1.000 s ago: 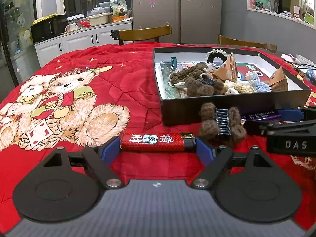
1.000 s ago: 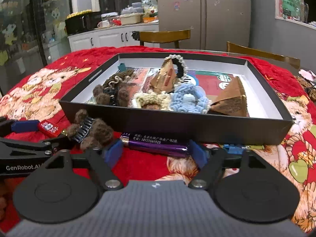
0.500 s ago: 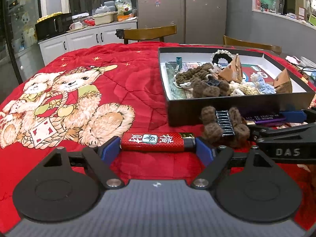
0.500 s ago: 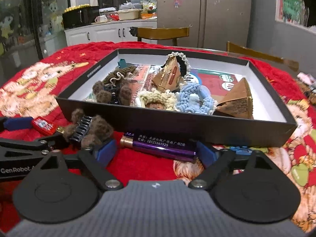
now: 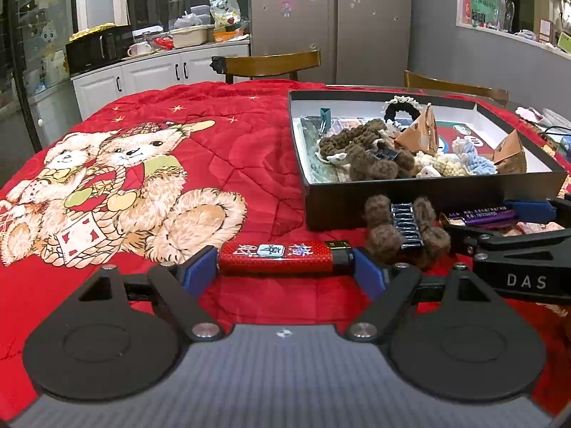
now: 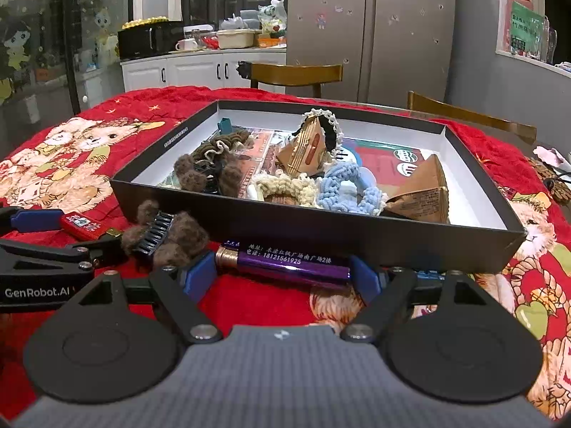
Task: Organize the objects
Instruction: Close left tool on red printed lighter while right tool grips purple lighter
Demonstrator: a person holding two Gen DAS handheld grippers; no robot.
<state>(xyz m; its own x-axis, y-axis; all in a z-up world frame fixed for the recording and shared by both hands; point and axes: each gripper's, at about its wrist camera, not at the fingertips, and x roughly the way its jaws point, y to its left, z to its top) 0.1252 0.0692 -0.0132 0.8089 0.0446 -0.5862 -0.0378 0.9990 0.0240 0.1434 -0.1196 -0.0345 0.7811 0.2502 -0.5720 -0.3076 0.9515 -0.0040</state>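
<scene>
My left gripper (image 5: 283, 269) is shut endwise on a red lighter (image 5: 274, 258) with a mahjong-tile print, low over the red bear quilt (image 5: 214, 164). Endwise between the blue pads of my right gripper (image 6: 282, 274) sits a purple lighter (image 6: 285, 263), just before the front wall of the black box (image 6: 321, 228). A brown fuzzy hair claw (image 5: 403, 228) lies on the quilt between the two grippers, close to the box (image 5: 446, 192). The right wrist view shows the claw (image 6: 164, 232) and the left gripper (image 6: 75, 229) at its left.
The box holds several knitted scrunchies (image 6: 342, 189), a second brown claw (image 6: 200, 174) and two triangular paper packets (image 6: 421, 196). Wooden chairs (image 5: 271, 64) stand behind the table. A cable and small items (image 6: 549, 178) lie at the table's right edge.
The right gripper's pads have drawn in onto the ends of the purple lighter. The left gripper has kept its hold on the red lighter, with hardly any motion.
</scene>
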